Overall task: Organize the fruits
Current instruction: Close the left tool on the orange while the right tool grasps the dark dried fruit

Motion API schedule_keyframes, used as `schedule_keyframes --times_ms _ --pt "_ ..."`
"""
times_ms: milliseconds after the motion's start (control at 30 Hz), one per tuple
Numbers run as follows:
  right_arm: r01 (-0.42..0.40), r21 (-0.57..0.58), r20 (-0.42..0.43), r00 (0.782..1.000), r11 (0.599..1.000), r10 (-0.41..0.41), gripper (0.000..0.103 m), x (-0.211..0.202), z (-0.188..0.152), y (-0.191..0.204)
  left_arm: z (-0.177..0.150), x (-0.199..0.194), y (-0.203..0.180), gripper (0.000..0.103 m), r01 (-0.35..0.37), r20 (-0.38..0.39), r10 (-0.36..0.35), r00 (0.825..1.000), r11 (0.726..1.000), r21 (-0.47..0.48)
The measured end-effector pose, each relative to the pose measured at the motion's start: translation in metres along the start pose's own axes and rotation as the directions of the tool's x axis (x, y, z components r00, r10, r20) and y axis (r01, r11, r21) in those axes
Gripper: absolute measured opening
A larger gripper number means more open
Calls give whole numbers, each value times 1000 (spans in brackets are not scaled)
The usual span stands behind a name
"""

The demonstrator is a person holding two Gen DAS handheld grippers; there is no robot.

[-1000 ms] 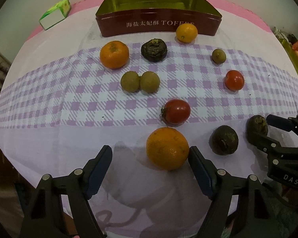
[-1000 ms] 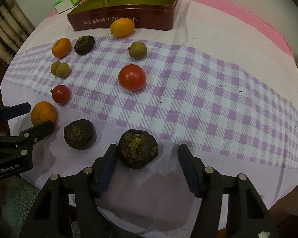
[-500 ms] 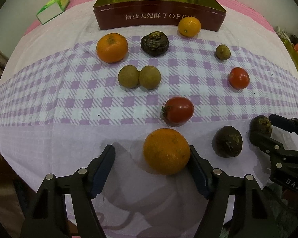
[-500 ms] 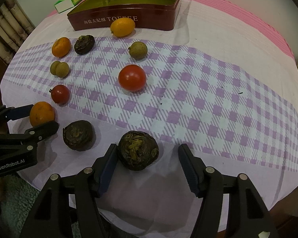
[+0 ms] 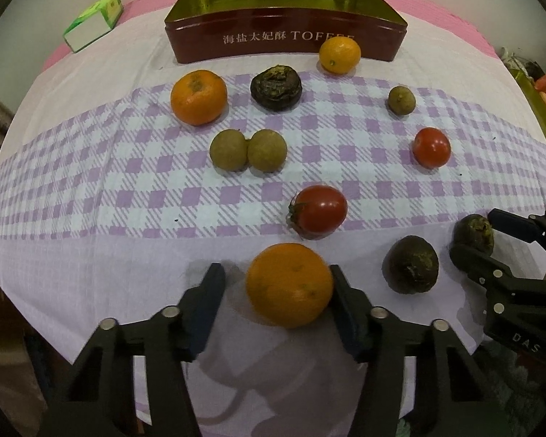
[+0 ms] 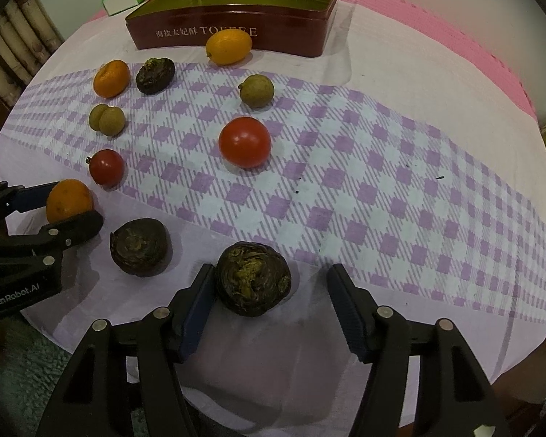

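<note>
A large orange lies near the table's front edge between the fingers of my left gripper. Its jaws are closing: the right pad touches the peel, the left pad stands a little off it. A dark wrinkled fruit sits between the fingers of my right gripper, whose jaws are also closing. That fruit leans on the left pad, and the right pad is clear of it. A red toffee tin stands open at the back.
On the checked cloth lie a second orange, a kumquat, two tomatoes, three longans and two more dark fruits. A green box sits back left.
The left jaws have narrowed around the large orange, and the right pad has come against it. The right gripper has barely changed around the dark fruit.
</note>
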State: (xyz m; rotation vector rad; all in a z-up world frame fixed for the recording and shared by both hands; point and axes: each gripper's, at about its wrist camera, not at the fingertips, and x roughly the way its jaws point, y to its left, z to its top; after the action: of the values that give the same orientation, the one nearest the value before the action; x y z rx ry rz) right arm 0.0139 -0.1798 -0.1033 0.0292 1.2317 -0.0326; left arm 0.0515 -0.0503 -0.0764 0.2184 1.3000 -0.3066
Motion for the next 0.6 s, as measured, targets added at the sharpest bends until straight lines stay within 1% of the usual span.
schedule_keyframes --times_ms 233,367,600 --pt "-3 -18 11 1000 1000 3 46 -3 -1 0 1 -2 2 46 3 4 -3 1000 1000 -11" --pt "-3 -20 11 1000 1000 3 45 -5 -1 0 1 -4 5 42 18 8 -17 1000 999 -27" --pt "-4 -22 12 1000 1000 4 46 -4 -1 2 2 -8 9 41 54 10 -53 999 997 -61"
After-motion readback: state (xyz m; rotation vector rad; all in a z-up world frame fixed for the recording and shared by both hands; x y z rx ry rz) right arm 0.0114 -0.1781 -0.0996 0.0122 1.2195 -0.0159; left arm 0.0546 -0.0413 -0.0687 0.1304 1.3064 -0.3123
